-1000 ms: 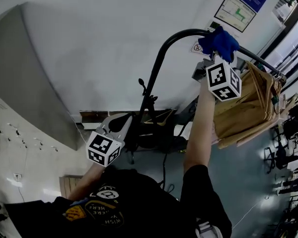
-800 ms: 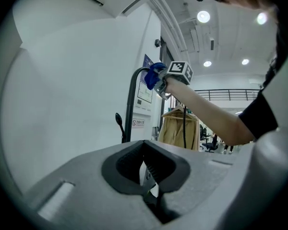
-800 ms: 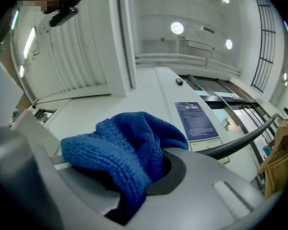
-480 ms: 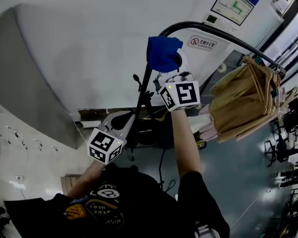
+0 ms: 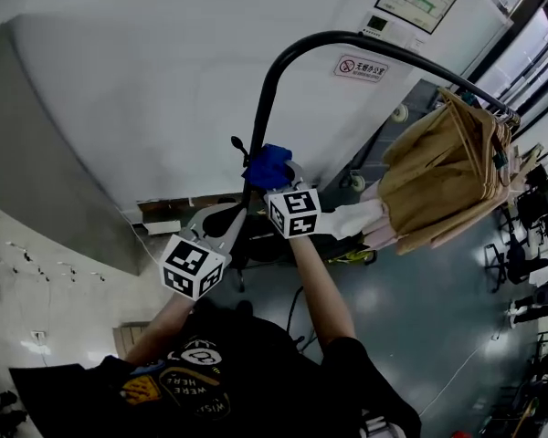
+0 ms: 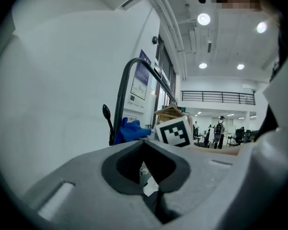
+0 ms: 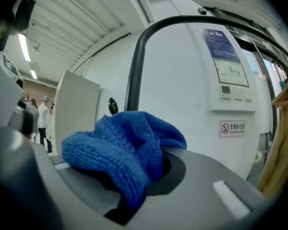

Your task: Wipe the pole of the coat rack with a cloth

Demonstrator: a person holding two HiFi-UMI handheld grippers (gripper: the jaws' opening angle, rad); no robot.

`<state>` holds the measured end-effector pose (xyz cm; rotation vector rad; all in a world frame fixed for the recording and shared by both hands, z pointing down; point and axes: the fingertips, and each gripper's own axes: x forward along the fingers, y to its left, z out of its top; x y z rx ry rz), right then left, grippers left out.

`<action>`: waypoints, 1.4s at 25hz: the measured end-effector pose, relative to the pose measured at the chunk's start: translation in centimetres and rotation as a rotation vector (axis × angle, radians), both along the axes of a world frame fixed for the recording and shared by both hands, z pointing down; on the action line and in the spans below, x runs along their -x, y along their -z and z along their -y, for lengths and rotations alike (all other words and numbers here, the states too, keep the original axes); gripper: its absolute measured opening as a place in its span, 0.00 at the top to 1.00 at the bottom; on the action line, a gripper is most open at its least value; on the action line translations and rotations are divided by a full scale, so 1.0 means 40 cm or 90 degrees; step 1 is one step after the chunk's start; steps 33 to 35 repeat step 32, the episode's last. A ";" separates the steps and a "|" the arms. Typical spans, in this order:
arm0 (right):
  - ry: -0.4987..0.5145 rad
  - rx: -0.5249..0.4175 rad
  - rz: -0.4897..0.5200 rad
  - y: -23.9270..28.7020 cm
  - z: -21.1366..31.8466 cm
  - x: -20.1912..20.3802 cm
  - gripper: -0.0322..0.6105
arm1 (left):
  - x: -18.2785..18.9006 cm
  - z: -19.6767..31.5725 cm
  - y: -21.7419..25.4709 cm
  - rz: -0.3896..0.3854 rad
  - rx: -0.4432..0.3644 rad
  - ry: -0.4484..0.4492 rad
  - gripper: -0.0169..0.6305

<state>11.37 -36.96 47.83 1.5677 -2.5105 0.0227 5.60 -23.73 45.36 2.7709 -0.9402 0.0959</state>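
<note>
The coat rack's black pole (image 5: 267,89) rises from the floor and bends right overhead. My right gripper (image 5: 272,173) is shut on a blue knitted cloth (image 5: 267,164), which is pressed against the upright part of the pole at mid height. In the right gripper view the cloth (image 7: 125,147) bulges out of the jaws with the pole (image 7: 134,80) just behind it. My left gripper (image 5: 221,222) hangs lower left of the pole, shut and holding nothing. The left gripper view shows the pole (image 6: 121,99) and cloth (image 6: 130,130) ahead.
Tan garments on hangers (image 5: 447,181) hang from the rail at the right. A black knob hook (image 5: 237,143) sticks out left of the pole. A white wall with signs (image 5: 360,66) stands behind. The rack's base and cables (image 5: 283,245) lie on the floor.
My right gripper has carried the cloth from the top bend of the pole down the curve to the upright part. The left gripper has stayed in place.
</note>
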 end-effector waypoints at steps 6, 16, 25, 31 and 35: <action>0.029 -0.042 0.109 0.040 -0.202 -0.022 0.92 | -0.001 0.031 0.011 -0.015 -0.014 0.029 0.97; -0.108 -0.050 0.129 0.046 -0.357 -0.160 0.92 | -0.012 0.009 0.032 -0.022 -0.073 0.012 0.97; -0.104 -0.032 0.158 0.052 -0.403 -0.122 0.92 | -0.032 -0.043 0.022 -0.014 -0.042 -0.005 0.97; -0.095 -0.033 0.154 0.063 -0.423 -0.107 0.92 | -0.034 -0.065 0.002 -0.008 -0.026 -0.009 0.97; -0.097 -0.034 0.154 0.065 -0.424 -0.108 0.92 | -0.036 -0.068 0.000 -0.007 -0.026 -0.012 0.97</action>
